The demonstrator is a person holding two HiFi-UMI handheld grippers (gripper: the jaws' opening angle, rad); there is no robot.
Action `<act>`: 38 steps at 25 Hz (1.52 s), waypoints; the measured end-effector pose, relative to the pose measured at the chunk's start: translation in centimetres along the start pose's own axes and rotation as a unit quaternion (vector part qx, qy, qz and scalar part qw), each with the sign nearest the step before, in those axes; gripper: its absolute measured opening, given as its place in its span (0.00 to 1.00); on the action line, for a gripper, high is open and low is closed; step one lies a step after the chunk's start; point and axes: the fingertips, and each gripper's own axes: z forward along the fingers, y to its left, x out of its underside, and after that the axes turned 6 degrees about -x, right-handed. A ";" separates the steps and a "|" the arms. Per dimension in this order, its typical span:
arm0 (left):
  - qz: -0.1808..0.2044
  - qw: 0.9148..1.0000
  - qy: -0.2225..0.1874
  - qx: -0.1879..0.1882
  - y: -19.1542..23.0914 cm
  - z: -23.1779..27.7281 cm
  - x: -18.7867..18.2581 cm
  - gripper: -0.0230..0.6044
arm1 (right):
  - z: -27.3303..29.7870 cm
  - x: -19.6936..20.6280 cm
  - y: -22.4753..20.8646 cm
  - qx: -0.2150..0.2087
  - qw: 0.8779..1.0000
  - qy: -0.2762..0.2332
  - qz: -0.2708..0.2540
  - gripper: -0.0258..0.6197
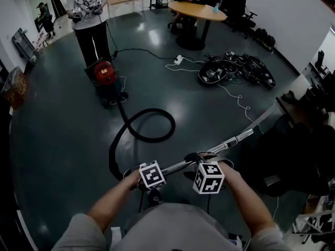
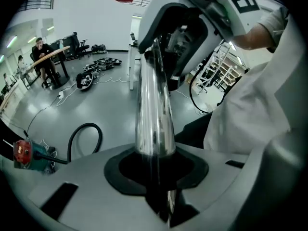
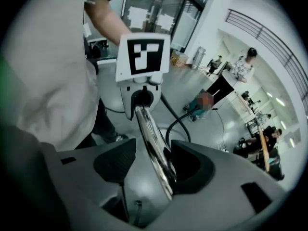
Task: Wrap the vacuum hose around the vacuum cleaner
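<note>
1. Head view: the vacuum cleaner sits way out toward the far left of the floor, right by a standing person. The black hose loops across the floor back toward the near edge and ends in the chrome wand. Nothing is wrapped yet, so I'd call this the gather-up-the-hose step. Both forearms reach forward and down, hands side by side on the wand. The left tongs are at the hose end and the right tongs are further toward the tip.
2. Left gripper view: the left tongs are clamped on the wand, pads hugging it on both sides and pointing steeply down. The vacuum cleaner is tiny at the left edge, with a hose loop near it.
3. Right gripper view: the right tongs stand wide. The wand lies in the gap against one pad and the other pad is clear of it, so there's no real grip. My guess is that hand needs a fresh hold, then everything gets carried over to the vacuum cleaner, which is well apart, before any winding.
</note>
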 end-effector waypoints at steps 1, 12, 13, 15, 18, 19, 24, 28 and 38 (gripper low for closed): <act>-0.011 1.000 -0.005 -0.002 0.5 -0.1 0.4 0.23 | -0.6 -0.5 -0.3 0.010 0.999 -0.025 0.031 0.37; -0.120 0.989 -0.081 -0.008 5.5 -1.9 1.6 0.23 | -1.8 -2.7 -2.7 0.066 0.939 -0.191 0.277 0.37; -0.125 0.988 -0.086 -0.010 5.8 -2.1 1.6 0.23 | -1.4 -2.9 -3.1 0.064 0.934 -0.200 0.289 0.37; -0.133 0.986 -0.094 -0.018 6.5 -2.3 1.5 0.23 | -0.7 -3.1 -4.2 0.057 0.919 -0.224 0.319 0.37; -0.142 0.984 -0.106 -0.029 7.1 -2.3 0.8 0.23 | -0.1 -3.3 -6.3 0.033 0.882 -0.282 0.377 0.37; -0.143 0.983 -0.111 -0.033 7.3 -2.3 0.3 0.23 | 0.0 -3.3 -7.0 0.022 0.867 -0.301 0.397 0.37; -0.174 0.975 -0.118 -0.072 9.0 -1.8 -1.3 0.23 | 1.0 -2.5 -9.9 -0.040 0.793 -0.372 0.481 0.37; -0.201 0.968 -0.120 -0.093 10.6 -1.8 -2.9 0.22 | 1.4 -1.7 -11.6 -0.060 0.787 -0.377 0.484 0.37; -0.246 0.949 -0.152 -0.129 13.6 -1.2 -7.0 0.22 | 2.2 0.3 -18.4 -0.114 0.663 -0.473 0.568 0.52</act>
